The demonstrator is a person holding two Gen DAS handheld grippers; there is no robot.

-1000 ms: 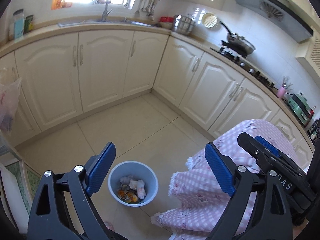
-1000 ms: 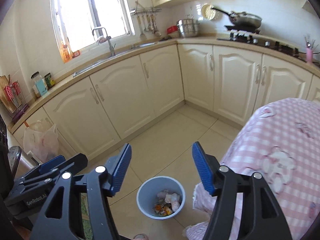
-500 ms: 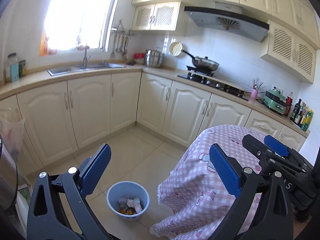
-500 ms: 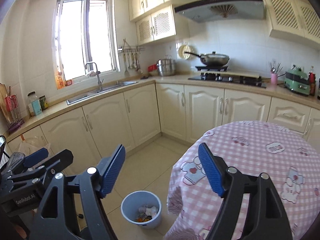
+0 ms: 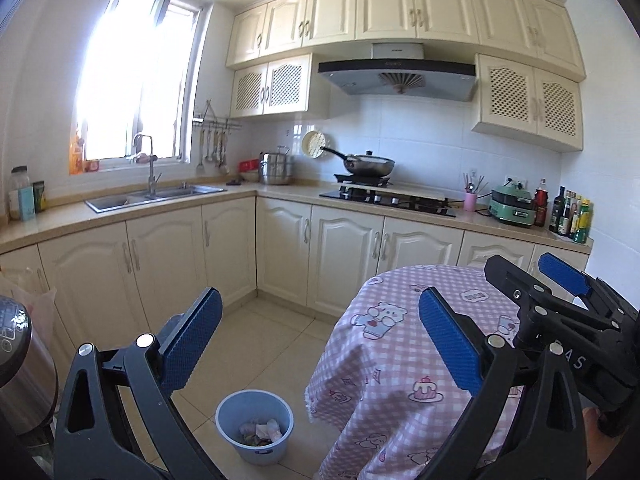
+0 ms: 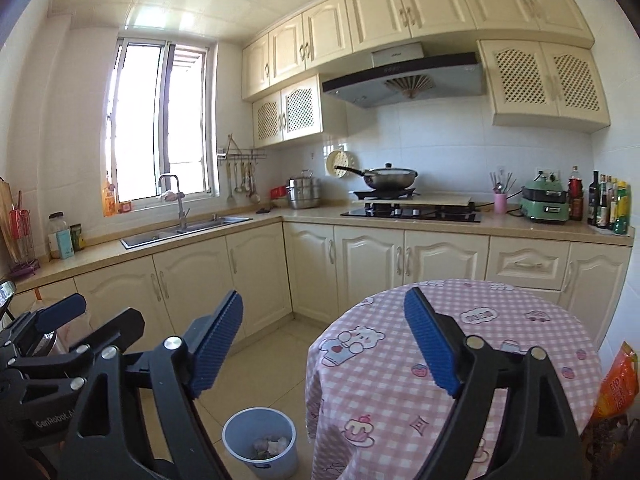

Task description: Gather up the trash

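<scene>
Left claw (image 5: 318, 330): jaws spread wide, empty.
Right claw (image 6: 324, 338): jaws opening, nothing between.
Bin (image 6: 260, 446): on floor, upright, mouth up, just beside table's cloth edge.
Trash (image 6: 270, 446): crumpled scraps inside bin.
Table (image 6: 500, 344): round, pink checked cloth, bare.
Far: cream cabinets, worktop (image 6: 308, 213), sink, wok on hob.

A pale tiled floor (image 5: 276, 344) carried a blue bin (image 5: 254, 424) holding crumpled scraps, possibly tissue and peel. Just beside it stood a round table (image 6: 452, 360) under a pink checked cloth (image 5: 384, 364), whose top looked bare.
</scene>
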